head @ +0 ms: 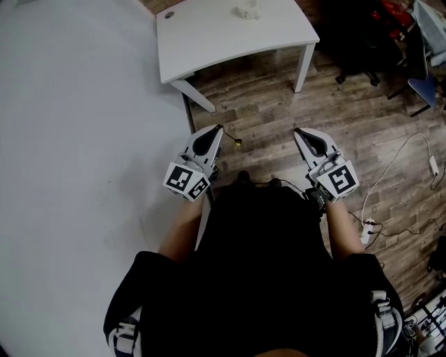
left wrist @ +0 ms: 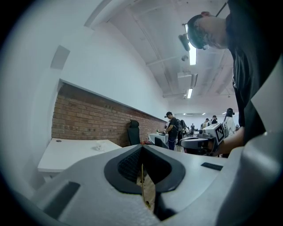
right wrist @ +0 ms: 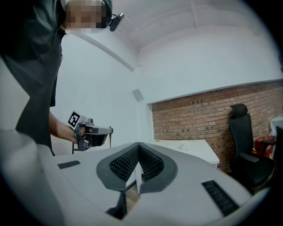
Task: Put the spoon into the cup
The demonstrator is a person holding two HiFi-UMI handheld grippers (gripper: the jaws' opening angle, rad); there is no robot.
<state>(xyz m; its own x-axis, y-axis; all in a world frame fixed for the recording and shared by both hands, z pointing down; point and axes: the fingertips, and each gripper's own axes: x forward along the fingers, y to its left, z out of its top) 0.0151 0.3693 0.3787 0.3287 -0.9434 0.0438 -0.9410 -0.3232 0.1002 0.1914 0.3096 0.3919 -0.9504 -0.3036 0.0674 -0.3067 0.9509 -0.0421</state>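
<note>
My left gripper point(head: 219, 128) is shut on a thin gold spoon point(head: 237, 141), held in the air in front of the person. In the left gripper view the spoon's point(left wrist: 143, 183) handle runs down between the closed jaws. My right gripper point(head: 298, 130) is shut with nothing in it and hangs level with the left, a hand's width away. A small white cup point(head: 249, 10) stands on the white table point(head: 209, 42) well ahead of both grippers. The cup point(left wrist: 99, 147) shows small in the left gripper view, and the cup point(right wrist: 180, 148) also appears in the right gripper view.
A white wall point(head: 70, 139) runs along the left. Wooden floor point(head: 265, 111) lies between me and the table. A black office chair point(right wrist: 241, 145) stands at the right by a brick wall point(right wrist: 199, 119). Cables and a power strip point(head: 367, 230) lie on the floor at the right. People point(left wrist: 172, 130) stand far off.
</note>
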